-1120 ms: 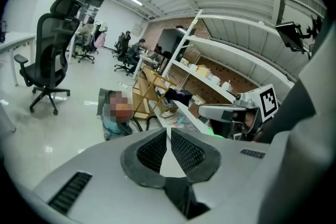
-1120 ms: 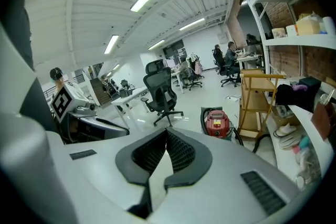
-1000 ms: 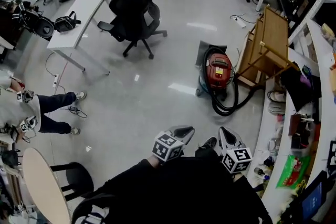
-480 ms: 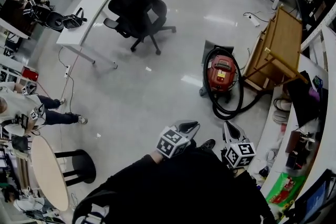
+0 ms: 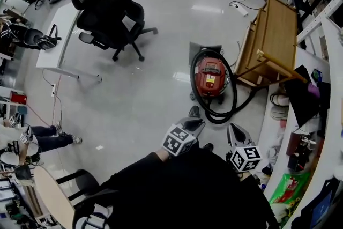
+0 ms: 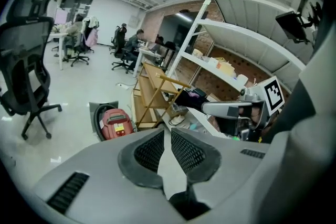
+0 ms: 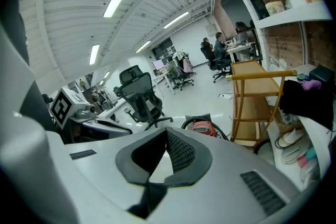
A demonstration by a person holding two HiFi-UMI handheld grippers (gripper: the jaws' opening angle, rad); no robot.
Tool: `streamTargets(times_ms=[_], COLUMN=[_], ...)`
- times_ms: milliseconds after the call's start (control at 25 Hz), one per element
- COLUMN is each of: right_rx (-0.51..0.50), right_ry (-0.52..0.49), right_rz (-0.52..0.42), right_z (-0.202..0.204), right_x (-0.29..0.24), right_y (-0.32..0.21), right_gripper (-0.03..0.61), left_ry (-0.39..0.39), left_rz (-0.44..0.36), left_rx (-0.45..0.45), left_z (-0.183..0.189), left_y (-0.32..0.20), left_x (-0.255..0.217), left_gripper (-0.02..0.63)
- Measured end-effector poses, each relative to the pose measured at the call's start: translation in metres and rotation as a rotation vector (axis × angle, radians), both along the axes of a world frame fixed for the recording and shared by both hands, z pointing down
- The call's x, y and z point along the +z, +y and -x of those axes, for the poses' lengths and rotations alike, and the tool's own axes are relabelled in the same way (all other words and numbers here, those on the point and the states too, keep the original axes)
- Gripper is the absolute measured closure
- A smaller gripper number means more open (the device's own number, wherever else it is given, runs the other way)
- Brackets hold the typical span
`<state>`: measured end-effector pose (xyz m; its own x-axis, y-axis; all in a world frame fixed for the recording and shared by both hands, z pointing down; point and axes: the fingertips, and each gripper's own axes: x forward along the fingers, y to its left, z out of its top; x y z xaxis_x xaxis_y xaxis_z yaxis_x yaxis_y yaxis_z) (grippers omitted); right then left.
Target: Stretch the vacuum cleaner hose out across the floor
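**A:** Where is the hose?

**B:** The black hose (image 5: 233, 96) lies on the glossy floor (image 5: 150, 94) in a loop round the red vacuum cleaner (image 5: 210, 76). One run goes off to the right, toward the foot of the wooden rack (image 5: 273, 40).

**A:** Does either gripper have it?

**B:** No. The left gripper (image 5: 195, 125) and the right gripper (image 5: 231, 132) are both clenched shut on nothing. They are held close to the person's body, near the low end of the loop but apart from it.

**A:** What crowds it?

**B:** The wooden rack leans tilted just beside the vacuum cleaner on the right. A grey flat piece (image 5: 205, 49) stands right behind the machine. The person's dark shoe (image 5: 194, 111) is just beside the loop's near left edge.

**A:** And farther out?

**B:** A long counter (image 5: 328, 115) heaped with clutter runs down the right side, with slippers (image 5: 278, 106) tucked by its base. Up to the left, well apart, a black office chair (image 5: 110, 5) stands beside a white desk (image 5: 56, 35). A power strip (image 5: 242, 7) and its cord lie past the rack. At the far left someone sits with legs (image 5: 51, 139) stretched out, near a round table (image 5: 51, 198) and a black stool (image 5: 83, 182).
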<state>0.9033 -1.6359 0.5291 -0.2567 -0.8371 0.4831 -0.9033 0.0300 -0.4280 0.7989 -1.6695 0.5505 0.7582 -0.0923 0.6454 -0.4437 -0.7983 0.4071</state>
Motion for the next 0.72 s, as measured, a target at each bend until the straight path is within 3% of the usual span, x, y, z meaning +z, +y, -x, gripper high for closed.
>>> streamTargets(times_ms=[120, 320, 480, 680, 720], right_rx=[0.107, 0.234, 0.282, 0.341, 0.368], right_ry=[0.052, 0.073, -0.003, -0.043, -0.066], right_rz=[0.023, 0.105, 0.221, 0.287, 0.293], right_z=[-0.032, -0.057, -0.047, -0.054, -0.056], right_x=[-0.007, 0.010, 0.037, 0.061, 0.066], right_y=[-0.032, -0.079, -0.088, -0.108, -0.110], right_gripper=[0.566, 0.565, 0.566, 0.565, 0.565], left_ry=[-0.003, -0.099, -0.202, -0.284, -0.295], left_rz=[0.013, -0.017, 0.025, 0.097, 0.136], left_rx=[0.068, 0.134, 0.124, 0.076, 0.056], left_z=[-0.027, -0.046, -0.027, -0.010, -0.009], left_y=[-0.055, -0.159, -0.216, -0.282, -0.289], left_x=[0.025, 0.102, 0.172, 0.254, 0.272], left_gripper=[0.575, 0.575, 0.575, 0.570, 0.537])
